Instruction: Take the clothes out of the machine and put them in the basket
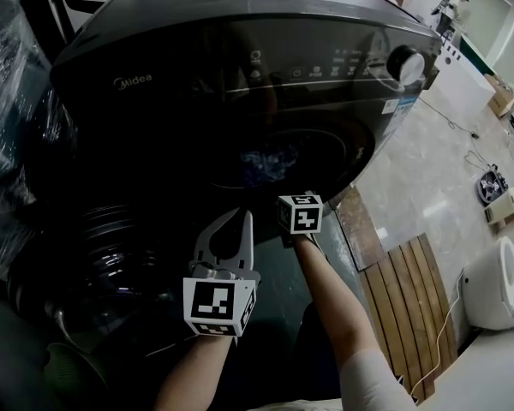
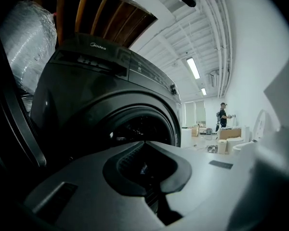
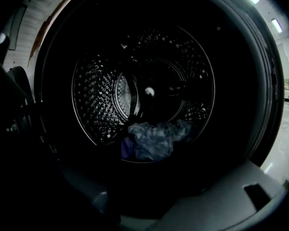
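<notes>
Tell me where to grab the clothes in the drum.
Pinch the raised crumpled ridge on top of the clothes, where folds stand clear of the drum wall. Come straight in through the front opening, slightly from above: the heap lies low on the drum's bottom, so a lower approach would likely meet the rim first.

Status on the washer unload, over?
Left gripper shut, empty, outside the drum. Right gripper open at drum mouth, nothing held. Clothes bundled on drum floor. Door open, nothing blocking seen.
</notes>
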{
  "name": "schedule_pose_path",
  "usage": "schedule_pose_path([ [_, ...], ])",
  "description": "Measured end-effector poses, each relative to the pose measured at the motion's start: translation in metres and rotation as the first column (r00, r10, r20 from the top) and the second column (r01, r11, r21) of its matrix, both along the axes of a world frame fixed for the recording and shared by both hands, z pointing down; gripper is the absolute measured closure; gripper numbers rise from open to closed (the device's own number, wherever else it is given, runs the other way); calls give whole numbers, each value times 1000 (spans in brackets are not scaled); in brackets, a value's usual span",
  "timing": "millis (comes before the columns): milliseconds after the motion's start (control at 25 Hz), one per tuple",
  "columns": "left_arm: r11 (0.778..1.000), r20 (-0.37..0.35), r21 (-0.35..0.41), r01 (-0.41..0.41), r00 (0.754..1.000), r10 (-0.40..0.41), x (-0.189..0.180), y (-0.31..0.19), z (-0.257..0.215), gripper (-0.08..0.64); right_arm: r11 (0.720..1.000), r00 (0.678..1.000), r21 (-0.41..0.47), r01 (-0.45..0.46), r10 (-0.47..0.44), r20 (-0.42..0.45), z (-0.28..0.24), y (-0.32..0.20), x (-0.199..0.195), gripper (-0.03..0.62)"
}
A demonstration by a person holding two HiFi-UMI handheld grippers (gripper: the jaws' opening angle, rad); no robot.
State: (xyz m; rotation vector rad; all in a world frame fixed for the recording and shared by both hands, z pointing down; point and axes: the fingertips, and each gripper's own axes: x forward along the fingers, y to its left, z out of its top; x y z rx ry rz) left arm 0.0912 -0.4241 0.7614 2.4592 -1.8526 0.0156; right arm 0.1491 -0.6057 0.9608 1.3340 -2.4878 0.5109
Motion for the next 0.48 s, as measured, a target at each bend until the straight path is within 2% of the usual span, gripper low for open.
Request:
schedule_pose_path([
  [320,1000,-14,-14,-16,1000,15,-3,-5,4,538,998,996,-35,-54,51,-76,11,-27,-9,255],
  [480,1000,-17,-19,-10,1000,10,-8,-6,8,538,995,986,-48,-89,81,-147,19,-29,-5,279],
])
